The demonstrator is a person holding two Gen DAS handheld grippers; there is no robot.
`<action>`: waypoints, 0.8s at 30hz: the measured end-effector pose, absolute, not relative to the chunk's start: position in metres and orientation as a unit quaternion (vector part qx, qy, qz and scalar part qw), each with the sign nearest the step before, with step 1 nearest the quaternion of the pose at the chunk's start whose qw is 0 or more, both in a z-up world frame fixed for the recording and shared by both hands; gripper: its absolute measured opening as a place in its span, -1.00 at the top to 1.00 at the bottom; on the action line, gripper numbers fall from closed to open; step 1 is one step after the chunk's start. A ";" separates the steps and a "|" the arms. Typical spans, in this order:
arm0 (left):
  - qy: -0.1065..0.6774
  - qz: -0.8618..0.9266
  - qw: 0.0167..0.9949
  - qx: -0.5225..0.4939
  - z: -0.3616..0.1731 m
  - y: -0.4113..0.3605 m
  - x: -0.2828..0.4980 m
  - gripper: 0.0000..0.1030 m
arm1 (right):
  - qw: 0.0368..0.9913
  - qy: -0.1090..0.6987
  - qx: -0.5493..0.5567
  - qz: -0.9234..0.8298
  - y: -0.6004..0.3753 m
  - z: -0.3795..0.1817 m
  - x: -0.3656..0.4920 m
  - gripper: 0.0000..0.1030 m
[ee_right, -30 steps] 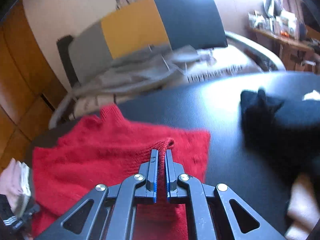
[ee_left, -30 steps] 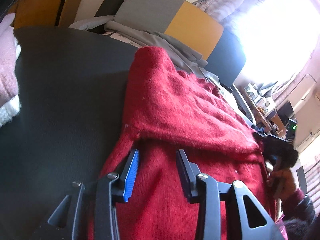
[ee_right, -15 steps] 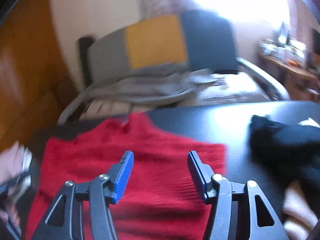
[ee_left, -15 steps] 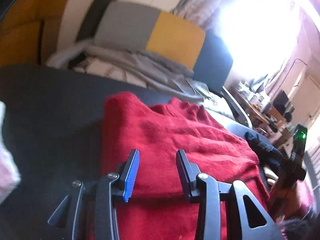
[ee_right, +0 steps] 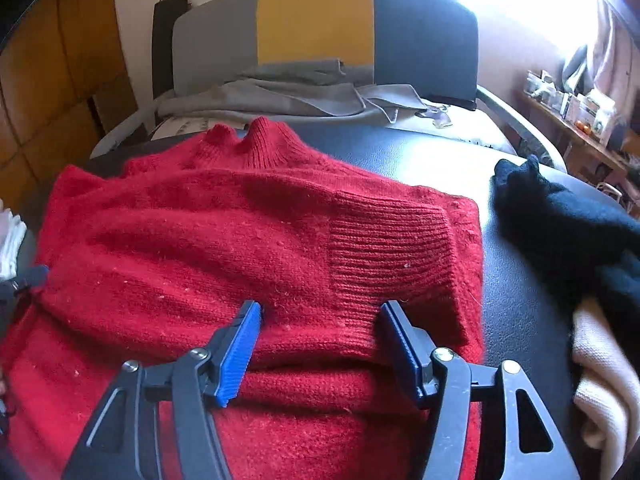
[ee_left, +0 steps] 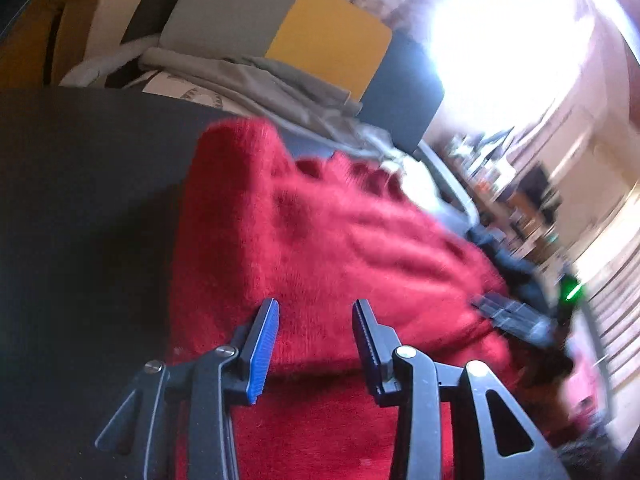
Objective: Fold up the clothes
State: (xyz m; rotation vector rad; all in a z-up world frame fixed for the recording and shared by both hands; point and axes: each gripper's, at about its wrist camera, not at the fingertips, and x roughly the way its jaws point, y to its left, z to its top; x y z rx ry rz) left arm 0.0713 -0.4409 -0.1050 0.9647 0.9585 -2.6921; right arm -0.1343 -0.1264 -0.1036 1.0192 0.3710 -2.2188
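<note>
While opening, right gripper (ee_right: 318, 312) jaws over red sweater (ee_right: 240, 240)

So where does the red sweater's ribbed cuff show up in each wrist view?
Left wrist: the ribbed cuff cannot be made out; the red sweater is blurred.
Right wrist: cuff right of centre, folded across the sweater's body.
Shared landmark: the yellow chair panel behind the table.

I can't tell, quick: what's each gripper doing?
Left gripper: open, holding nothing, over the sweater.
Right gripper: opening, nothing held.
</note>
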 end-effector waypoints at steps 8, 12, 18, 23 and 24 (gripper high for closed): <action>0.346 -0.869 0.114 0.336 -0.083 -0.553 0.045 0.11 | 0.346 0.128 0.384 -0.847 -0.128 -0.099 -0.132 -0.35; 0.272 -0.879 0.084 0.381 -0.076 -0.566 0.017 0.08 | 0.384 0.124 0.347 -0.846 -0.145 -0.074 -0.116 -0.35; 0.127 -0.892 -0.016 0.434 -0.066 -0.555 -0.027 0.06 | 0.550 0.146 0.326 -0.755 -0.215 -0.051 -0.074 -0.41; 0.004 -0.861 -0.098 0.499 -0.063 -0.538 -0.047 0.06 | 0.606 0.195 0.327 -0.698 -0.259 -0.062 -0.062 -0.43; -0.002 -0.854 -0.099 0.510 -0.067 -0.538 -0.051 0.06 | 0.606 0.197 0.334 -0.694 -0.265 -0.069 -0.066 -0.43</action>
